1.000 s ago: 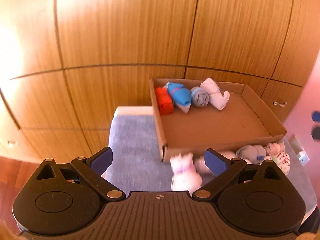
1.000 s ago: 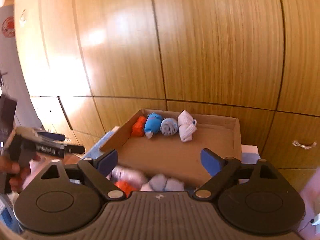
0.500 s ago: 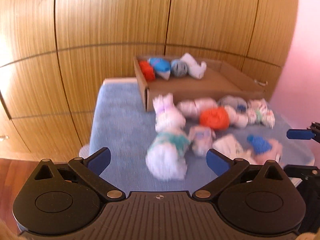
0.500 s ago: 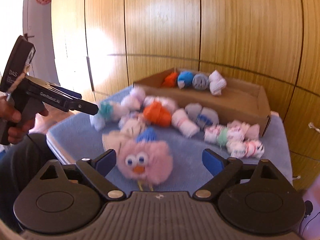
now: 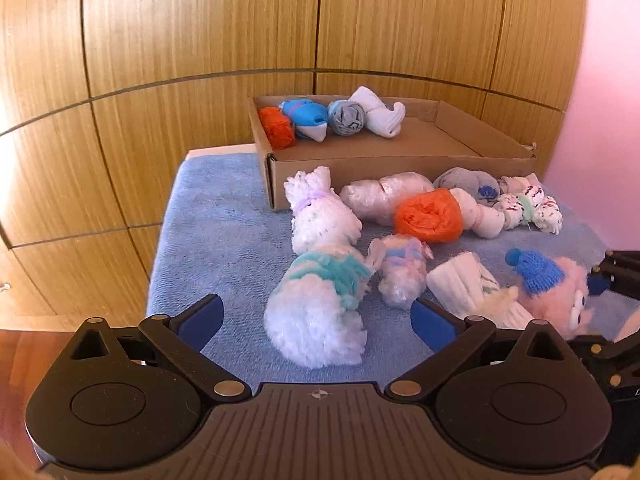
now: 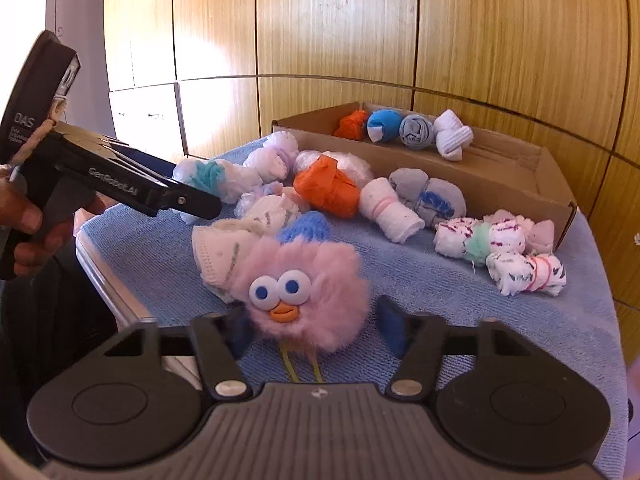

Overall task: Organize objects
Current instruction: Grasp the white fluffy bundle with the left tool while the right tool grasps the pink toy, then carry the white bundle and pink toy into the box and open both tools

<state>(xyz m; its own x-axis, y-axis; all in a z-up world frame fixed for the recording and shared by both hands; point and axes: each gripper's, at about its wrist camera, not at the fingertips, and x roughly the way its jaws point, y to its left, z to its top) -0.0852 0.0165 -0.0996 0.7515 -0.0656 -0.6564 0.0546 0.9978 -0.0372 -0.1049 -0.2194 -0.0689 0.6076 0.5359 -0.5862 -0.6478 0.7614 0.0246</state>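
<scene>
A pink fluffy toy (image 6: 306, 292) with googly eyes, an orange beak and a blue knitted hat sits at the near edge of the blue towel (image 6: 420, 276), flanked by the blue pads of the right gripper (image 6: 316, 328). Its jaws have just been closing and now stand narrow around the toy's fur; whether the pads actually press it I cannot tell. Behind the toy, touching it, lies a white ribbed sock roll (image 6: 228, 248). Further back on the towel lie more bundles: an orange sock roll (image 6: 328, 186), a grey and blue one (image 6: 430, 196), a white and pink one (image 6: 390, 210), and two white speckled rolls (image 6: 500, 250) on the right.

The left gripper (image 5: 316, 320) has its fingers wide apart, with a fluffy white and teal sock bundle (image 5: 320, 304) on the towel between them and nothing clamped. The person's left hand (image 6: 28, 220) grips its handle, seen at the left of the right wrist view.

At the far edge of the towel stands an open cardboard box (image 5: 400, 164), against the wooden cabinet panels (image 5: 200, 40). Along its back wall four rolls lie in a row: orange (image 5: 276, 126), blue (image 5: 306, 118), grey (image 5: 346, 118) and white (image 5: 378, 114).
</scene>
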